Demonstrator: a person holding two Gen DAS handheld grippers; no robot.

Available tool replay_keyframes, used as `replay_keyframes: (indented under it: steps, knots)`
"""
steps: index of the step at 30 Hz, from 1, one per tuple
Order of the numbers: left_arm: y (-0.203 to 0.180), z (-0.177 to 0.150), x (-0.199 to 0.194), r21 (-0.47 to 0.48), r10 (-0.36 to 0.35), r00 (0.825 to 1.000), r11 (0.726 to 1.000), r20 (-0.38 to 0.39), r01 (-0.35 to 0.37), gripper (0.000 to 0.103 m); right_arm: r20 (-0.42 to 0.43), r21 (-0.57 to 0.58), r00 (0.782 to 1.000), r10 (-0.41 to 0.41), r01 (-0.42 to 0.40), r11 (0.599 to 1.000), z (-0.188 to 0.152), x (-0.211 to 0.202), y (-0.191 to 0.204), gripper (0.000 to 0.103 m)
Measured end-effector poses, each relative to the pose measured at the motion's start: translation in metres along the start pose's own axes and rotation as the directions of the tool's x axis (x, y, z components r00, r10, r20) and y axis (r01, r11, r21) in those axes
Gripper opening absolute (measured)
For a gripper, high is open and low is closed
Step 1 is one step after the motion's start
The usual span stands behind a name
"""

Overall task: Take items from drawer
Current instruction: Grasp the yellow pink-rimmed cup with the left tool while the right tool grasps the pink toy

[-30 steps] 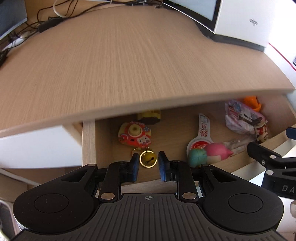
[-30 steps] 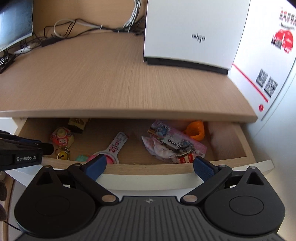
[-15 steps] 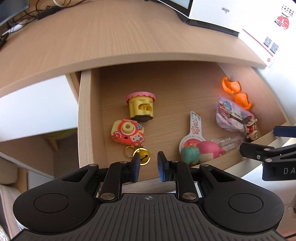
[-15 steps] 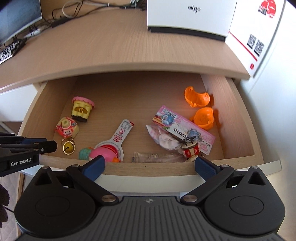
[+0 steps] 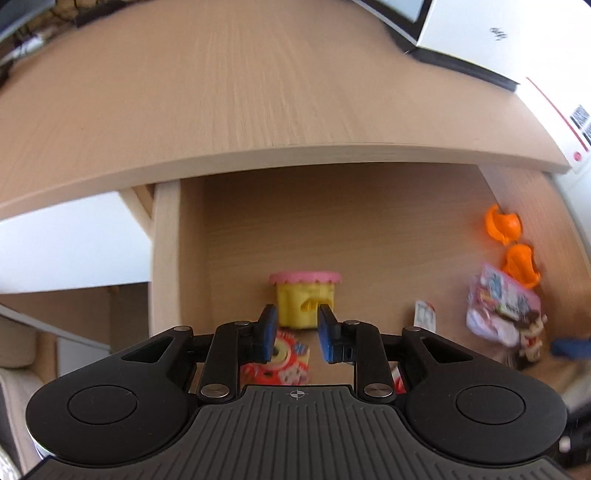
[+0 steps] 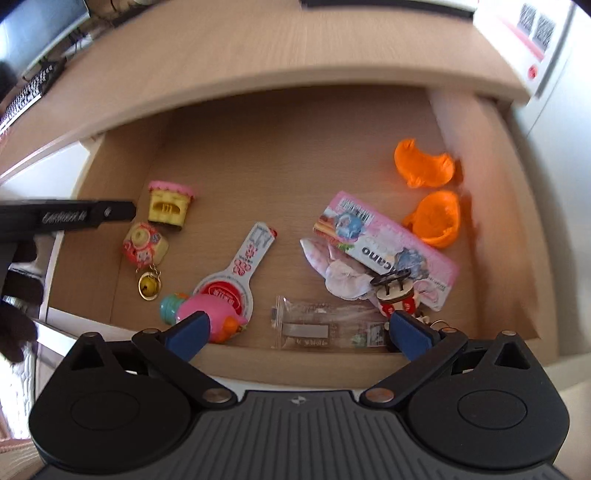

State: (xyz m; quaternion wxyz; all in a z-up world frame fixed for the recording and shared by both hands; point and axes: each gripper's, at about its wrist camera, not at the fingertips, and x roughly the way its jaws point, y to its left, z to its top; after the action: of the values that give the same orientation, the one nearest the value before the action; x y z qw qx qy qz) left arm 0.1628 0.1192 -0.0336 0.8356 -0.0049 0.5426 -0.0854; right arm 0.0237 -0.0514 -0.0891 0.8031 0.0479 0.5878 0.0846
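Observation:
The open wooden drawer holds several small items. My left gripper hangs over the drawer's left part, narrowly open and empty. A yellow toy with a pink top lies just beyond its tips, and a red camera keychain lies under it. In the right wrist view the left gripper ends just left of the yellow toy. My right gripper is wide open above the drawer's front, over a clear plastic bag and a pink and teal toy.
A red-and-white spoon-shaped card, a pink packet, a small red figure, a gold bell and two orange shells also lie inside. The desk top overhangs the drawer's back. A white box stands on it.
Much more of the drawer's inside shows than a second ago. My left gripper has moved forward over the camera keychain towards the yellow toy. My right gripper has dropped closer to the front items.

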Motion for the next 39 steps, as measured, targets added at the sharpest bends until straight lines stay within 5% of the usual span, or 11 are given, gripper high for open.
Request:
replay_keyframes:
  steps: [3,5,10,13,18,23,29,32,34,36,39]
  knots:
    - [0.002,0.009,0.02,-0.02,-0.017,0.998,1.0,-0.065,0.015,0.026,-0.04,0.01,0.998,0.042,-0.042,0.999,0.009,0.011,-0.009,0.094]
    - [0.0,0.017,0.033,-0.022,-0.037,0.996,0.999,-0.087,0.035,0.041,-0.032,0.012,0.999,0.038,-0.038,0.999,0.01,0.01,-0.01,0.083]
    - [-0.006,0.025,0.058,-0.012,-0.029,0.993,1.0,-0.112,0.028,0.045,0.185,-0.099,0.981,-0.058,0.078,0.992,0.016,-0.024,0.001,0.082]
    - [-0.007,0.032,0.07,-0.035,-0.049,0.995,0.998,-0.085,0.046,0.044,0.218,-0.157,0.973,-0.083,0.118,0.981,0.022,-0.034,0.003,0.082]
    - [-0.011,0.038,0.075,0.003,-0.105,0.989,0.994,-0.102,0.106,0.043,0.126,-0.138,0.992,0.012,0.006,0.99,0.03,-0.031,-0.002,0.082]
    - [0.002,0.03,0.03,-0.003,-0.159,0.986,0.987,-0.049,0.159,0.042,-0.034,-0.134,0.989,0.146,-0.149,0.98,0.051,-0.003,0.011,0.082]
    - [0.029,0.01,-0.036,-0.082,-0.151,0.987,0.985,0.047,0.154,0.042,-0.231,0.012,0.938,0.257,-0.262,0.965,0.083,0.047,0.029,0.082]
    - [0.03,-0.002,-0.05,-0.108,-0.17,0.982,0.978,0.087,0.179,0.042,-0.343,0.002,0.912,0.227,-0.241,0.971,0.093,0.071,0.047,0.082]
    - [0.037,-0.013,-0.072,-0.105,-0.173,0.979,0.977,0.109,0.184,0.042,-0.388,-0.06,0.907,0.162,-0.2,0.978,0.095,0.081,0.06,0.078]
    - [0.036,-0.019,-0.078,-0.106,-0.18,0.976,0.975,0.119,0.193,0.042,-0.408,-0.094,0.904,0.127,-0.18,0.979,0.096,0.086,0.066,0.054]
    - [0.034,-0.022,-0.078,-0.101,-0.196,0.975,0.973,0.104,0.206,0.042,-0.411,-0.051,0.898,0.158,-0.196,0.979,0.1,0.086,0.062,0.043]
